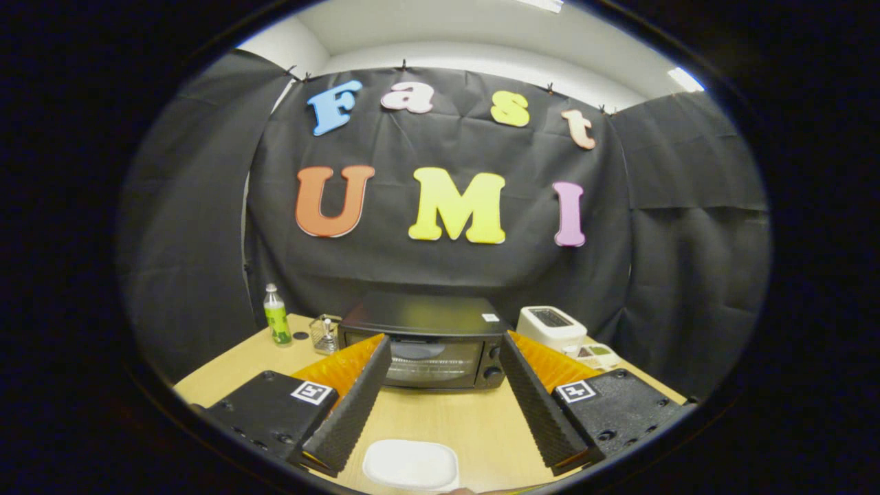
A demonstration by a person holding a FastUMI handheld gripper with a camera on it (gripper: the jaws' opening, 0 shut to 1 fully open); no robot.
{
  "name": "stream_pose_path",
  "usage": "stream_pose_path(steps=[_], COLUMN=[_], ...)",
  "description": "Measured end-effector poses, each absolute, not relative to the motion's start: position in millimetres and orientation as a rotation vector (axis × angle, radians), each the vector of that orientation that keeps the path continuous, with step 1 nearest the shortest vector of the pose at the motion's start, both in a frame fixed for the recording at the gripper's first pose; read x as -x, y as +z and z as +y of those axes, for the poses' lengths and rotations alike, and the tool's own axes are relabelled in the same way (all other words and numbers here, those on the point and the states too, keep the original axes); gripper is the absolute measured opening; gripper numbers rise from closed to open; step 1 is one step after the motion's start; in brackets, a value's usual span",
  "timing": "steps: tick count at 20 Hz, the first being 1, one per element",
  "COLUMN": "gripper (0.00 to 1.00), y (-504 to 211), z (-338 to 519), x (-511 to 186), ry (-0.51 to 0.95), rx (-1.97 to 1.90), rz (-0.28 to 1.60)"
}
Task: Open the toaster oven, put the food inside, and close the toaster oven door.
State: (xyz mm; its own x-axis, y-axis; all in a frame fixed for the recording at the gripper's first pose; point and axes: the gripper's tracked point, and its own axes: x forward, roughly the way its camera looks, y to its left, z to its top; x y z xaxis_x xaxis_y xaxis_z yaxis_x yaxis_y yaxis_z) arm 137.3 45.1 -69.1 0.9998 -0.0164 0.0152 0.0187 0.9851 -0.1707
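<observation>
A black toaster oven (426, 344) stands at the back of the wooden table (447, 419), its glass door closed and its knobs on the right side. My gripper (445, 347) is open, its two fingers spread wide and framing the oven from the near side, well short of it. A white plate (411, 465) lies on the table close below me, between the finger bases; what lies on it I cannot tell.
A green-labelled bottle (276, 316) and a small clear container (324, 334) stand left of the oven. A white pop-up toaster (550, 326) and a tray with small items (595, 355) sit to its right. Black cloth walls close the booth behind and at both sides.
</observation>
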Motion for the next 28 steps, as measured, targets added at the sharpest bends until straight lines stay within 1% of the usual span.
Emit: stream_pose_path(steps=[3, 6, 8, 13, 15, 21, 28], gripper=[1.00, 1.00, 1.00, 1.00, 1.00, 1.00, 1.00], y=[-81, -99, -101, -80, -80, -95, -100], z=[36, 13, 19, 10, -5, -10, -7], x=[-113, -91, -79, -54, -51, -54, -51], ry=[-0.008, -0.038, 0.016, 0.069, 0.036, 0.042, 0.062], rx=[0.157, 0.117, 0.082, 0.015, 0.007, -0.020, -0.006], rz=[-0.029, -0.048, -0.065, -0.125, -0.127, -0.055, -0.034])
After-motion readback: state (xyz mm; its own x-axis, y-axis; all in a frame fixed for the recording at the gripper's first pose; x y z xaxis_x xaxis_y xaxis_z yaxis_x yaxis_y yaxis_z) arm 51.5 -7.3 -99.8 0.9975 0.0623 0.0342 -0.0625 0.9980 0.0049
